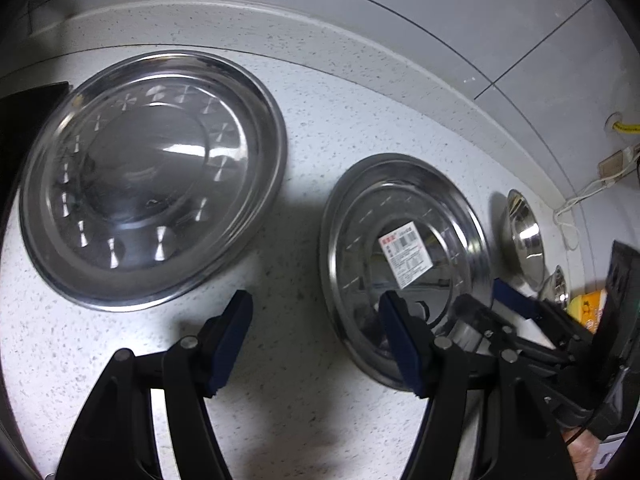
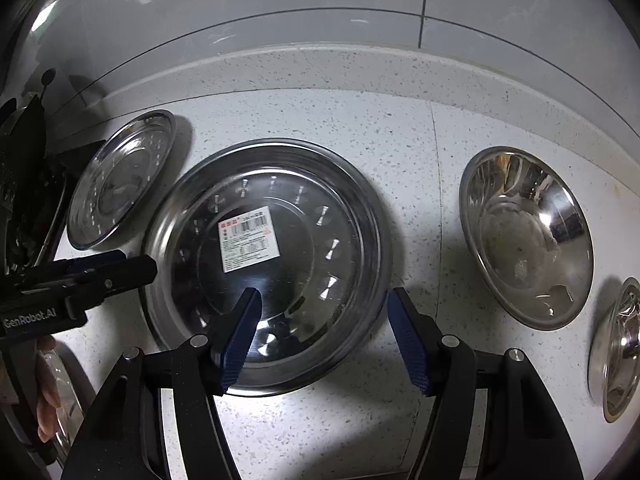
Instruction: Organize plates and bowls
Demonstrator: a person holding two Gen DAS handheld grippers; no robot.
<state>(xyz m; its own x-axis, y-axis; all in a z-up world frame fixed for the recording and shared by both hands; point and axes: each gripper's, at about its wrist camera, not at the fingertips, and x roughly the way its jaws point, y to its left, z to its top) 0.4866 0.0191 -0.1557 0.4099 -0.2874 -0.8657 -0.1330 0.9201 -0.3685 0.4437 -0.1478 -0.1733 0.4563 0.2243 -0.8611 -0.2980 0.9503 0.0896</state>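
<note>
A plain steel plate (image 1: 152,176) lies flat on the speckled counter at the left; it also shows in the right wrist view (image 2: 120,180). A steel plate with a white label (image 1: 404,256) lies to its right, and fills the middle of the right wrist view (image 2: 268,264). My left gripper (image 1: 316,336) is open and empty, over bare counter between the two plates. My right gripper (image 2: 324,336) is open, its jaws standing over the near right rim of the labelled plate; it shows in the left wrist view (image 1: 476,304). A large steel bowl (image 2: 524,236) and a small steel bowl (image 2: 616,352) sit at the right.
A raised stone ledge (image 2: 320,68) and tiled wall run along the back. A dark stove edge (image 1: 28,108) lies at the far left. A socket with a white cable (image 1: 600,176) and a yellow packet (image 1: 588,308) sit at the right. A glass item (image 2: 60,392) lies near my left hand.
</note>
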